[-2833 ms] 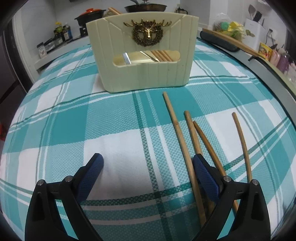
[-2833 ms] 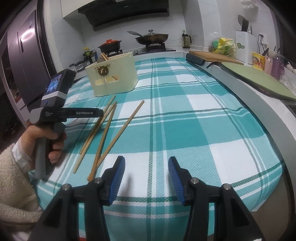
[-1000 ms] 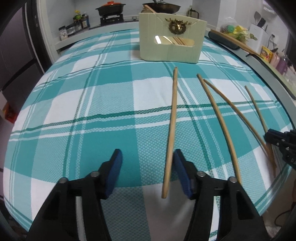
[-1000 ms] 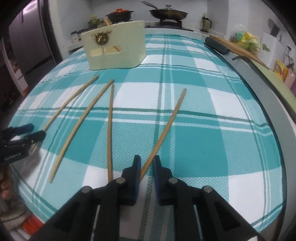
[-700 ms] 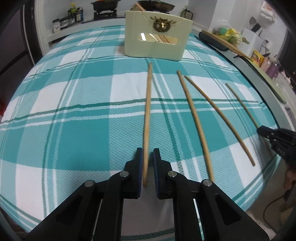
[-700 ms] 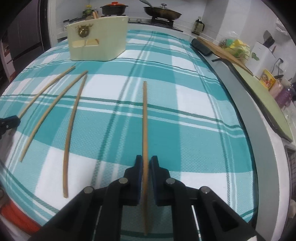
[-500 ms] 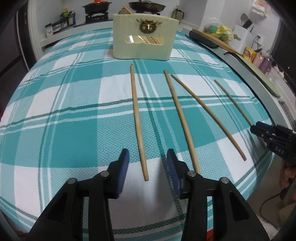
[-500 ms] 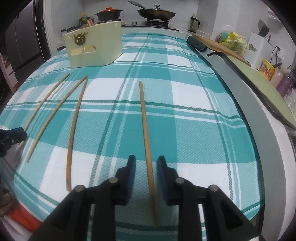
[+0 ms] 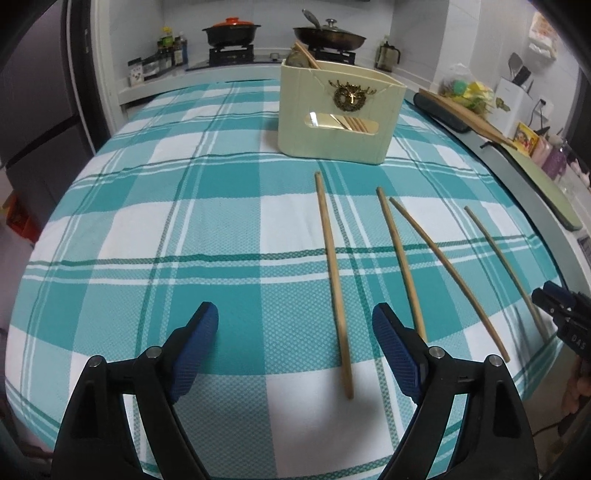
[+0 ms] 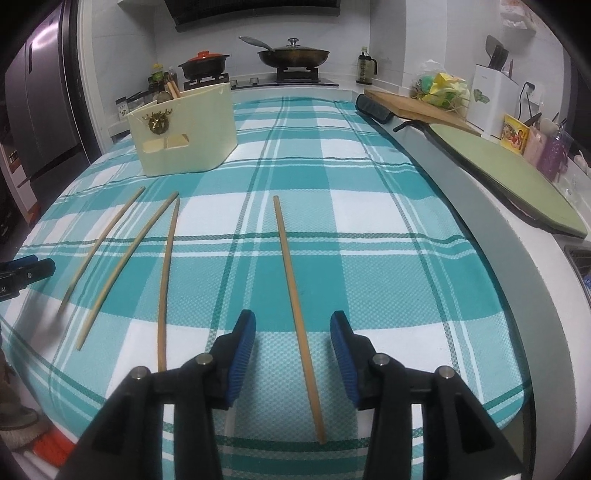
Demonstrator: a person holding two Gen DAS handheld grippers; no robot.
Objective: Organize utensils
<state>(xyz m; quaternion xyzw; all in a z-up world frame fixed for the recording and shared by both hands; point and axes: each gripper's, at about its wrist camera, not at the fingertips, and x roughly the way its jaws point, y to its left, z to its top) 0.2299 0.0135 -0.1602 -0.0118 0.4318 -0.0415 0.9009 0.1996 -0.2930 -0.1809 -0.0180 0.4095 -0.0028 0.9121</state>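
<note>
Several bamboo chopsticks lie apart on the teal plaid tablecloth point(image 9: 221, 206). My left gripper point(image 9: 294, 325) is open and empty; the leftmost chopstick point(image 9: 332, 273) lies between its fingers, nearer the right one. My right gripper point(image 10: 292, 332) is open and empty; the rightmost chopstick point(image 10: 295, 306) lies on the cloth between its fingers. Other chopsticks point(image 10: 164, 273) lie to its left. A cream utensil holder point(image 9: 338, 116) with a gold deer emblem stands at the far side and holds utensils; it also shows in the right wrist view point(image 10: 184, 133).
A stove with a red-lidded pot point(image 9: 231, 33) and a pan point(image 10: 293, 55) is at the back. A cutting board point(image 10: 417, 101) and green mat point(image 10: 506, 177) lie on the counter at right. The table's front edge is just below both grippers.
Both grippers, shut on a chopstick each 0.7 s ago, have opened wide and pulled back. The chopsticks now lie free on the cloth.
</note>
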